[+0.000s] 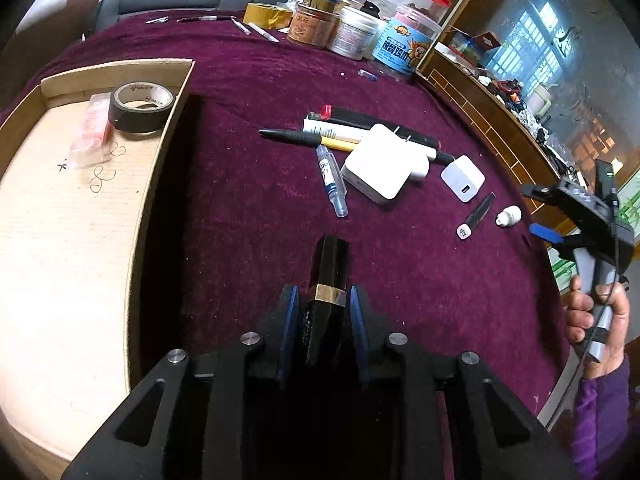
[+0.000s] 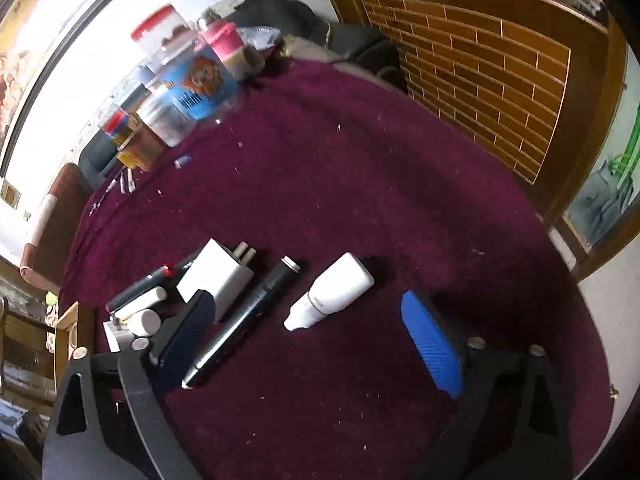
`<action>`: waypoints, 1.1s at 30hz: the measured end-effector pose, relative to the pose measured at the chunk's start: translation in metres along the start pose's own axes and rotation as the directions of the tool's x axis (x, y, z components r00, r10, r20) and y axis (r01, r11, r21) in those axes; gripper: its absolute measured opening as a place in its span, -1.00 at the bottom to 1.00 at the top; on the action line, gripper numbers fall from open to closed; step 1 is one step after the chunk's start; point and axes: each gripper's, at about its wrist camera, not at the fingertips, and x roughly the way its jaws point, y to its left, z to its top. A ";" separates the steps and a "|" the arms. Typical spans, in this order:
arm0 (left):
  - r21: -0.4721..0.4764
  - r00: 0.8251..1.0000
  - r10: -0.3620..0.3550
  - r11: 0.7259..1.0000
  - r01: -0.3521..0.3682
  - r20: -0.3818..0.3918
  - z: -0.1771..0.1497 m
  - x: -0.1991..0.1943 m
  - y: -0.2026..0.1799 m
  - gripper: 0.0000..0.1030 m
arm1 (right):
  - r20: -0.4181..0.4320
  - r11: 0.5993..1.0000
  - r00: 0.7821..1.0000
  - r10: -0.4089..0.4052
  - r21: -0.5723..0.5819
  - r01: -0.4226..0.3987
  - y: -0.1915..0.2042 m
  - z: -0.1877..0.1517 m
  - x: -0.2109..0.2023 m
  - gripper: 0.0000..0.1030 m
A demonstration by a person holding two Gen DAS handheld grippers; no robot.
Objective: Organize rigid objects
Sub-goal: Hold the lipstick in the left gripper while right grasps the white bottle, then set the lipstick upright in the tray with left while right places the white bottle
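My left gripper (image 1: 325,294) is shut on a black lipstick tube (image 1: 330,276) with a gold band, held above the purple cloth just right of the cardboard box (image 1: 160,152). The box holds a roll of black tape (image 1: 140,106) and a pink packet (image 1: 92,128). Ahead lie pens (image 1: 296,136), a clear tube (image 1: 332,180), a large white charger (image 1: 380,164) and a small white charger (image 1: 463,178). My right gripper (image 2: 316,328) is open and empty, low over a black marker (image 2: 244,320) and a small white bottle (image 2: 332,290). It also shows in the left wrist view (image 1: 580,216).
Jars and canisters (image 1: 352,28) and a yellow tape roll (image 1: 268,15) stand at the table's far edge. A wooden cabinet (image 2: 480,72) borders the right side. Small pens (image 1: 240,24) lie near the back. The table's rim (image 1: 560,392) curves at the right.
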 end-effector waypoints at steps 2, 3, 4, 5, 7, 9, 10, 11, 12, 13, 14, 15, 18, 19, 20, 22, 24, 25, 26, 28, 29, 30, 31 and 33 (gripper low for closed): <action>-0.007 1.000 0.006 1.000 -0.006 -0.002 0.002 0.002 -0.001 -0.56 | -0.013 1.000 1.000 -0.016 -0.014 0.016 0.006 0.003 0.013 0.67; -0.012 1.000 0.010 1.000 -0.011 -0.004 0.002 0.003 -0.001 -0.56 | -0.026 1.000 0.999 -0.025 -0.019 0.025 0.008 0.004 0.019 0.53; -0.013 1.000 0.021 1.000 -0.021 -0.003 0.003 0.004 -0.002 -0.56 | -0.043 0.999 0.998 -0.039 -0.023 0.038 0.010 0.005 0.027 0.38; -0.009 1.000 0.030 0.999 -0.030 0.001 0.004 0.005 -0.004 -0.56 | -0.060 0.998 0.997 -0.058 -0.022 0.056 0.012 0.003 0.035 0.28; 0.022 0.997 0.071 0.997 -0.072 0.021 0.004 0.007 -0.011 -0.56 | -0.034 0.993 0.993 -0.113 -0.034 0.111 0.016 0.002 0.039 0.04; 0.053 0.994 0.107 0.993 -0.108 0.031 0.003 0.009 -0.017 -0.62 | -0.011 0.990 0.990 -0.138 -0.033 0.138 0.015 0.001 0.040 0.03; 0.055 0.994 0.104 0.993 -0.106 0.029 0.003 0.010 -0.017 -0.70 | -0.003 0.990 0.991 -0.136 -0.022 0.136 0.012 0.002 0.040 -0.16; 0.047 0.996 0.083 0.995 -0.084 0.020 0.002 0.009 -0.015 -0.72 | 0.008 0.991 0.991 -0.130 -0.019 0.130 0.010 0.003 0.038 -0.38; 0.032 0.999 0.049 0.998 -0.049 0.011 0.001 0.007 -0.013 -0.72 | 0.006 0.991 0.992 -0.129 -0.025 0.129 0.009 0.004 0.038 -0.51; 0.023 1.000 0.028 0.999 -0.028 0.011 0.001 0.004 -0.011 -0.72 | -0.004 0.990 0.991 -0.134 -0.031 0.134 0.008 0.004 0.037 -0.51; 0.020 1.000 0.019 1.000 -0.020 0.023 0.000 -0.002 -0.011 -0.72 | -0.009 0.993 0.993 -0.115 -0.035 0.114 0.006 0.002 0.036 -0.51; 0.016 0.999 0.013 1.000 -0.013 0.038 -0.001 -0.009 -0.009 -0.72 | -0.005 0.994 0.995 -0.099 -0.038 0.099 0.004 0.001 0.033 -0.52; -0.006 0.998 -0.022 1.000 0.022 0.064 -0.001 -0.028 -0.003 -0.72 | 0.029 0.998 0.999 -0.045 -0.034 0.046 0.000 -0.004 0.015 -0.53; -0.016 0.997 -0.028 0.999 0.030 0.078 -0.001 -0.036 0.000 -0.72 | 0.037 0.999 0.999 -0.029 -0.031 0.030 0.000 -0.005 0.010 -0.53; -0.026 0.995 -0.036 0.999 0.039 0.091 -0.002 -0.044 0.003 -0.72 | 0.047 0.999 0.999 -0.007 -0.034 0.009 0.002 -0.006 0.002 -0.53; -0.050 0.992 -0.048 0.997 0.054 0.119 -0.003 -0.059 0.013 -0.72 | 0.055 0.999 0.998 0.023 -0.049 -0.021 0.009 -0.008 -0.009 -0.53; -0.080 0.988 -0.049 0.995 0.061 0.144 -0.005 -0.071 0.026 -0.72 | 0.065 0.995 0.996 0.064 -0.079 -0.059 0.022 -0.010 -0.023 -0.53; -0.093 0.987 -0.047 0.994 0.062 0.153 -0.005 -0.075 0.031 -0.72 | 0.071 0.993 0.994 0.080 -0.095 -0.073 0.030 -0.011 -0.027 -0.53; -0.107 0.985 -0.043 0.992 0.061 0.165 -0.005 -0.080 0.039 -0.72 | 0.077 0.988 0.992 0.104 -0.123 -0.095 0.041 -0.015 -0.035 -0.53; -0.135 0.982 -0.023 0.990 0.049 0.188 -0.005 -0.093 0.057 -0.72 | 0.074 0.977 0.987 0.142 -0.170 -0.128 0.063 -0.019 -0.044 -0.53; -0.155 0.980 -0.012 0.987 0.044 0.198 -0.002 -0.100 0.070 -0.72 | 0.063 0.968 0.984 0.168 -0.200 -0.152 0.079 -0.023 -0.047 -0.53; -0.175 0.979 0.000 0.984 0.037 0.205 0.001 -0.105 0.082 -0.72 | 0.048 0.958 0.980 0.191 -0.225 -0.175 0.092 -0.028 -0.050 -0.53; -0.191 0.978 0.016 0.981 0.025 0.206 0.004 -0.109 0.092 -0.72 | 0.030 0.947 0.976 0.214 -0.253 -0.200 0.107 -0.033 -0.052 -0.53; -0.218 0.975 0.059 0.976 -0.012 0.214 0.011 -0.116 0.114 -0.72 | -0.025 0.914 0.963 0.268 -0.311 -0.262 0.144 -0.046 -0.050 -0.53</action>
